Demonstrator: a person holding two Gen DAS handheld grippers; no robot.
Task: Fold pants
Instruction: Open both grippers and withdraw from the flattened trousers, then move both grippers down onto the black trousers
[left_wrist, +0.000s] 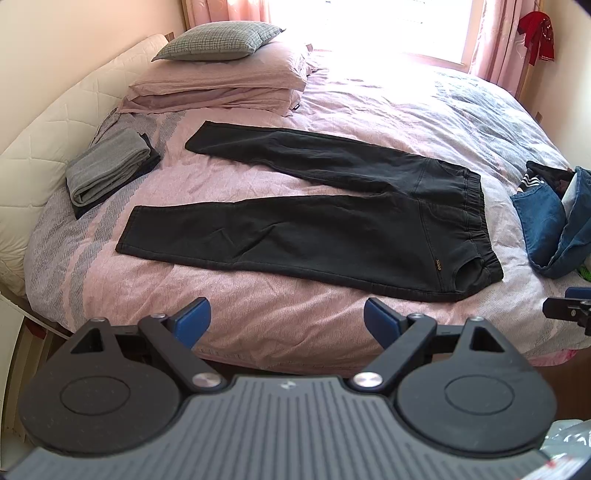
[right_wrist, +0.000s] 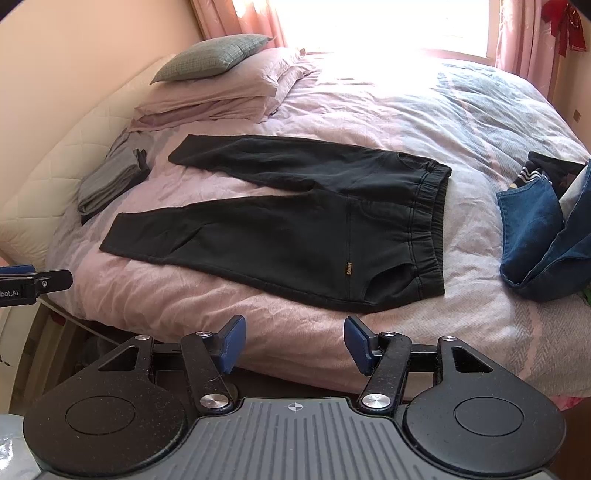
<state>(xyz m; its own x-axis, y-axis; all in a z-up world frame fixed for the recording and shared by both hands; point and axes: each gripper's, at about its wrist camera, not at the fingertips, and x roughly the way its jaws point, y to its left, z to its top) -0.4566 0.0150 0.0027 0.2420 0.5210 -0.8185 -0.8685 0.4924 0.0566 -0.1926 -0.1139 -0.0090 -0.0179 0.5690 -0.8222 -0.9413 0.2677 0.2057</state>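
Observation:
Black pants (left_wrist: 332, 221) (right_wrist: 295, 225) lie flat and unfolded on the pink bed, legs spread to the left, elastic waistband at the right. My left gripper (left_wrist: 287, 322) hovers open over the bed's near edge, short of the nearer leg, nothing between its blue pads. My right gripper (right_wrist: 293, 341) is open too, just in front of the waistband's near corner, empty. The tip of the right gripper (left_wrist: 569, 310) shows at the right edge of the left wrist view, and the left gripper (right_wrist: 33, 282) at the left edge of the right wrist view.
A folded grey garment (left_wrist: 107, 171) (right_wrist: 110, 177) lies at the left of the bed. Stacked pink pillows with a grey checked cushion (left_wrist: 218, 40) (right_wrist: 210, 55) sit at the head. A heap of blue jeans and other clothes (left_wrist: 554, 218) (right_wrist: 543, 229) lies at the right.

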